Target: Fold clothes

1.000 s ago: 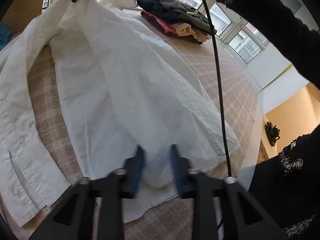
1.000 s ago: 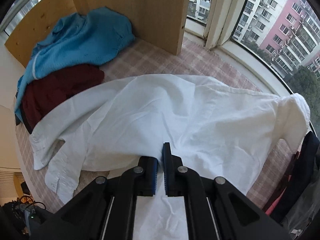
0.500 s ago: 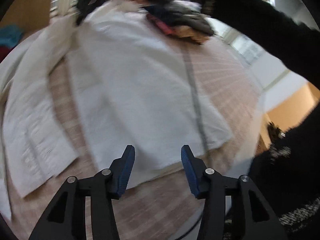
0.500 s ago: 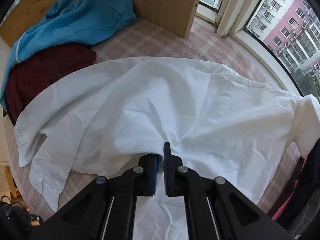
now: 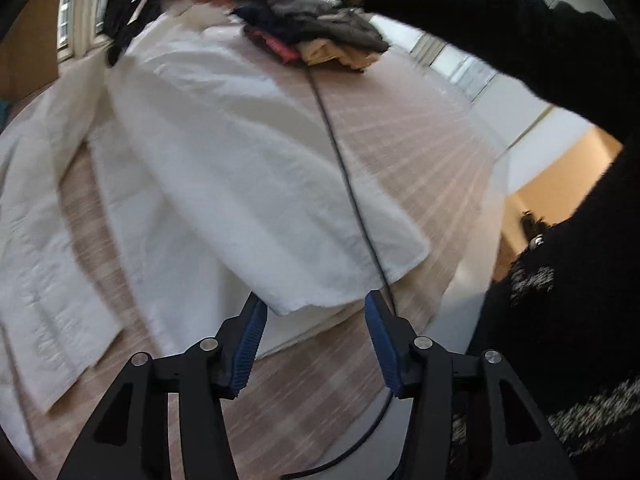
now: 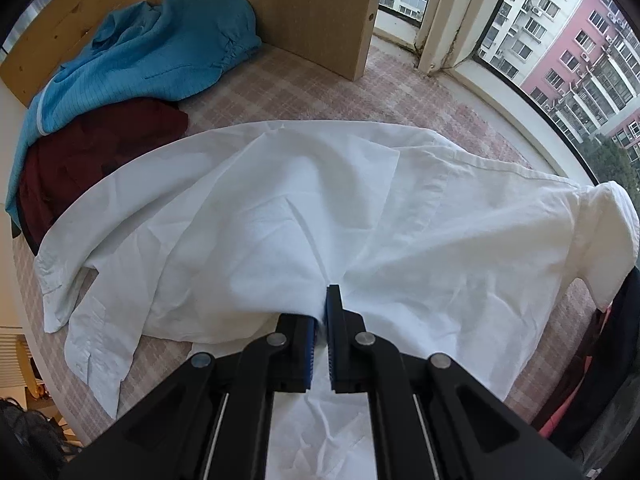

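A white cotton button-up shirt [image 6: 400,216] lies spread over the pink-checked bed cover [image 6: 400,92]. The right gripper [image 6: 322,312] pinches a fold of it between closed fingers. The left gripper [image 5: 312,320] hangs above the shirt's hem at six o'clock, fingers apart and empty. A heap of mixed clothes [image 5: 320,36] sits at twelve o'clock.

white shirt [image 5: 224,168] motion-blurred, clothes pile [image 5: 320,36] indistinct — sleeve [image 6: 616,240] edge-cropped
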{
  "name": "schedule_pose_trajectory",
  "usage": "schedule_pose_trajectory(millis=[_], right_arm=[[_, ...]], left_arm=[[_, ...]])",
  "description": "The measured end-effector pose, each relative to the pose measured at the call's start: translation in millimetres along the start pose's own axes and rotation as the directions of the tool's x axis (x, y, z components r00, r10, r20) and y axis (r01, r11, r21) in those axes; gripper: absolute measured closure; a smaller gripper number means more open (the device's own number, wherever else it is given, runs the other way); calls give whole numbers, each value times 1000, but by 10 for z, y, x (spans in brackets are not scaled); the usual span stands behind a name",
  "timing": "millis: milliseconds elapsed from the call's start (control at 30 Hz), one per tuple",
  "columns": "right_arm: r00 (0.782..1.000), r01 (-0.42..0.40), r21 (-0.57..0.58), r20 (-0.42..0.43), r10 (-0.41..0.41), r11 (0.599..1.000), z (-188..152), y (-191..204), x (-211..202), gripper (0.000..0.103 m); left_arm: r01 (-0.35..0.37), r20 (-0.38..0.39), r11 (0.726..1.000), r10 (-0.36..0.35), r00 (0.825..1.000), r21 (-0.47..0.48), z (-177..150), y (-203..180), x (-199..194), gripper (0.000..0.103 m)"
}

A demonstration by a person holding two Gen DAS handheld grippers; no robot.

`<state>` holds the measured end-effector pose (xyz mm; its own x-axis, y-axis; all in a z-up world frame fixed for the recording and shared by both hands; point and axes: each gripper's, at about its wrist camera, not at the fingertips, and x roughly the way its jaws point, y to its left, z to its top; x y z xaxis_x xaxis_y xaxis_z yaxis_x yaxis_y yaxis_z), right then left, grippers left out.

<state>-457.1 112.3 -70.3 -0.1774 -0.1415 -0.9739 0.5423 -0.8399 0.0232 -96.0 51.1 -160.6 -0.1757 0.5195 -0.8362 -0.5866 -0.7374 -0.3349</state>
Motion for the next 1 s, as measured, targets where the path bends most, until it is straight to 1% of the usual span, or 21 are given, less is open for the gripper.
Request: schedule_pose_trajectory(millis=[33, 167, 200, 233, 267, 300, 333, 400, 533, 600, 667, 700, 767, 800, 867, 900, 933, 1000], right_arm=[[1000, -4, -1, 2, 4, 1000, 0, 1, 8, 98], [1000, -12, 2, 7, 12, 1000, -9, 0, 25, 98], [1000, -13, 3, 8, 13, 1000, -11, -2, 21, 98], [1000, -14, 5, 9, 13, 1000, -14, -5, 16, 98], [1000, -14, 6, 10, 14, 1000, -15, -6, 11, 98], [1000, -15, 6, 11, 14, 1000, -13, -6, 2, 98], [1000, -14, 4, 12, 14, 1000, -12, -6, -9, 98], [1000, -22, 7, 18, 22, 1000, -8, -5, -42, 98], [998, -53, 19, 45, 52, 998, 19, 30, -104, 98], [996, -67, 17, 60, 66, 998, 41, 76, -118, 98], [995, -75, 18, 67, 74, 997, 60, 126, -86, 98], [995, -80, 20, 67, 79, 997, 66, 151, -50, 98], [996, -65, 17, 61, 64, 998, 68, 185, 38, 98], [998, -42, 8, 51, 41, 999, 63, 200, 92, 98], [1000, 21, -22, 17, -21, 1000, 40, 222, 204, 98], [1000, 15, -22, 13, -15, 1000, 34, 213, 217, 98], [1000, -16, -20, 21, 17, 1000, 43, 207, 188, 98], [996, -76, -24, 38, 77, 997, 64, 207, 66, 96]], left_arm=[[-48, -24, 999, 48, 999, -24, 19, 95, 48, 54], [-58, -60, 997, 54, 997, -60, 113, 269, 261, 59], [-61, -45, 997, 59, 997, -47, 131, 264, 276, 63], [-51, -36, 998, 49, 998, -40, 156, 253, 287, 72], [-26, -40, 999, 24, 999, -45, 178, 245, 308, 96], [-28, -36, 999, 26, 999, -43, 180, 225, 295, 103], [-32, -30, 999, 31, 999, -40, 181, 203, 278, 101], [-42, -19, 999, 42, 999, -33, 183, 159, 243, 102], [-89, 5, 996, 89, 996, -29, 132, 98, -31, 102], [-121, -9, 992, 121, 993, -19, 72, 78, -106, 102], [-169, -26, 986, 169, 985, -6, 17, 37, -107, 102], [-176, -35, 984, 175, 984, -5, -8, 38, -99, 102], [-198, -50, 980, 198, 979, -4, 22, -48, -6, 102], [-196, -50, 981, 195, 979, -4, 11, -55, 16, 102], [-211, -74, 978, 210, 975, -3, 2, -41, 131, 102], [-222, -85, 975, 221, 972, 3, -11, -41, 174, 102], [-235, -95, 972, 236, 967, 24, -12, -66, 209, 101], [-261, -113, 964, 266, 957, 55, -9, -103, 258, 96]])
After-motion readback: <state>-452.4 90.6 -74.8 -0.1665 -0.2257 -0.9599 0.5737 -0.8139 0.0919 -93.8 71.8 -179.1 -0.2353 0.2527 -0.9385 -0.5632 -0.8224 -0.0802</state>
